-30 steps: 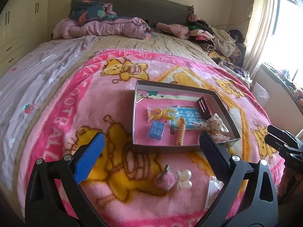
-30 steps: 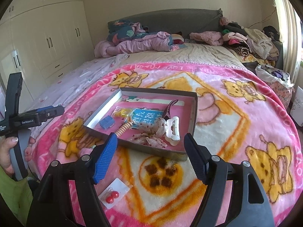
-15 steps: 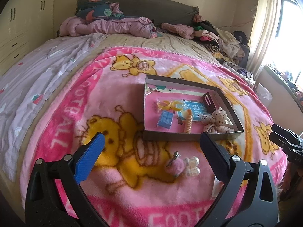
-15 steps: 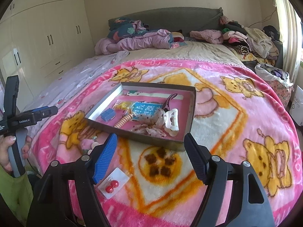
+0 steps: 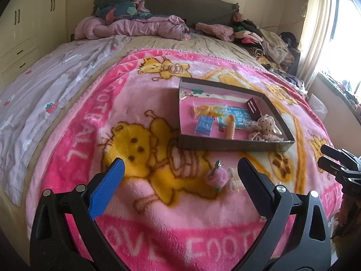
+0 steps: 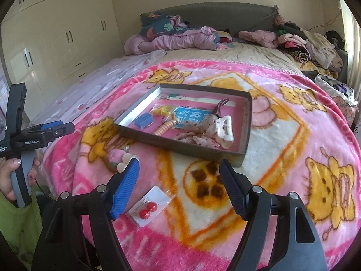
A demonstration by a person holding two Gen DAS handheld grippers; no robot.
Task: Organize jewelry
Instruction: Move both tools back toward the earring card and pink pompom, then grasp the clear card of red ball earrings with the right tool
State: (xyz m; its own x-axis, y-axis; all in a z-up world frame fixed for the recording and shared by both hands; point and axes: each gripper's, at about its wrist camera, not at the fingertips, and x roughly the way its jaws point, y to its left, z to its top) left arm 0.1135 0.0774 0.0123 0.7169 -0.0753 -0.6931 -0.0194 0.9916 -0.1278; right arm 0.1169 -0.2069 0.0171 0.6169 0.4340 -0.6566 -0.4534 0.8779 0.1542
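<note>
A shallow dark cardboard box (image 5: 225,145) (image 6: 180,148) lies on the pink cartoon blanket and holds a blue box (image 5: 204,124), an orange spiral tie (image 5: 231,127), a blue card, a dark clip, a spotted bow (image 5: 264,127) and a white claw clip (image 6: 224,129). Outside it, near the front, lie a pink pom-pom clip (image 5: 217,176) (image 6: 116,154) and a small white piece (image 6: 125,159). A clear packet with red bead earrings (image 6: 147,210) rests by the blue pad of my right gripper (image 6: 178,171). My left gripper (image 5: 180,167) hangs open above the blanket, left of the pom-pom. Both hold nothing.
Crumpled pink bedding (image 5: 135,26) and piled clothes (image 5: 270,40) fill the head and far right of the bed. White wardrobes (image 6: 63,33) stand on the left. A hand (image 6: 11,180) in a green sleeve holds the left gripper's handle.
Both grippers have drawn back from the box toward the foot of the bed. More of the near blanket shows, and the box looks smaller and farther away. Jaws stayed as wide as before.
</note>
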